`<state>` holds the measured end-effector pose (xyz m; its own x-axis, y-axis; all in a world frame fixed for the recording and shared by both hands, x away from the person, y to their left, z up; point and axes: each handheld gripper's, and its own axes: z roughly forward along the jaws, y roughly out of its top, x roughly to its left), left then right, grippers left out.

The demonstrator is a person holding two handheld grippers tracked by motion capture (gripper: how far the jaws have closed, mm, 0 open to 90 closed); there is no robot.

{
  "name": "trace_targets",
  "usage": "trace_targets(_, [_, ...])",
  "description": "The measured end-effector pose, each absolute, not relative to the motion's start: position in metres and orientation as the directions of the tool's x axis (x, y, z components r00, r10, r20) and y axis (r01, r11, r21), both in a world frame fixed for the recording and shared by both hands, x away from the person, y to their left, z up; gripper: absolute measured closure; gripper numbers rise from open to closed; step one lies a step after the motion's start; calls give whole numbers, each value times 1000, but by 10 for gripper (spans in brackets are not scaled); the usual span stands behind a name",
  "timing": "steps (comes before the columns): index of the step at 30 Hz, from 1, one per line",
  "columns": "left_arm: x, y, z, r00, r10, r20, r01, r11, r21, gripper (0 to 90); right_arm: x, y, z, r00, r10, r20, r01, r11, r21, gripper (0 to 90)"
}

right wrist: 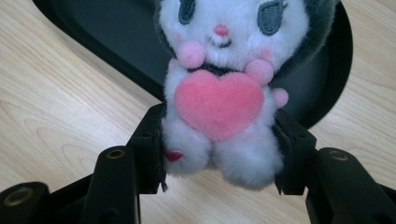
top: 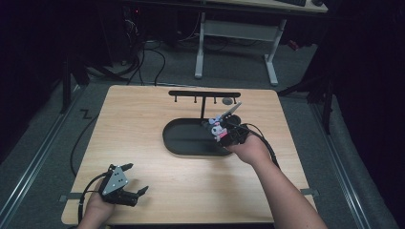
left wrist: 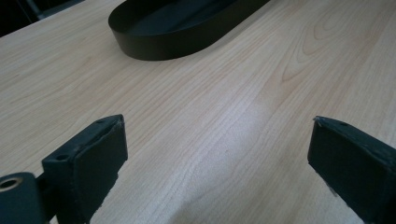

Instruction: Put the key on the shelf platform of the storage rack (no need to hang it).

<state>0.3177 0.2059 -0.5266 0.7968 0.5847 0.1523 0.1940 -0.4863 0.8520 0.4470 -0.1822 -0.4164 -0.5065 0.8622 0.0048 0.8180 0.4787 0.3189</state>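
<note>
The right gripper [right wrist: 219,154] holds the plush [right wrist: 222,93] by its lower body, one pad on each flank just below the pink heart [right wrist: 218,101]. The filling is soft, so the jaws squeeze in without meeting anything firm; I judge that a quick swing or a tilt could let the toy squirm out between the pads, head first, since most of its bulk sits beyond the jaws. The head rises past the fingertips and faces back toward the gripper's camera.

Just past the plush, under and beyond it, lies the black tray [right wrist: 322,88], its rim curving behind the toy's shoulders. In the high view the right gripper [top: 224,130] hangs over the tray's [top: 188,137] right end. A drop from here might catch the rim and tip the toy out onto the table [top: 157,109], or an early release might bounce it off the tray's floor.

Farther on stands the rack [top: 204,94], its post rising near the gripper; a careless lift could knock it.

The left gripper [top: 135,180] rests well back at the table's near edge, jaws spread wide with nothing between them, the tray [left wrist: 177,28] well ahead of it.
</note>
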Motion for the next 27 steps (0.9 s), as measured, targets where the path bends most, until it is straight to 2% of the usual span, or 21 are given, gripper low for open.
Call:
trace_targets(18, [316, 206, -528, 804, 575, 152, 195, -496, 846, 61, 482, -175, -442, -462, 886, 46, 846, 424, 323, 471])
trace_targets(27, [315, 207, -527, 804, 576, 146, 196, -489, 850, 61, 490, -168, -462, -472, 881, 25, 847, 445, 292, 471])
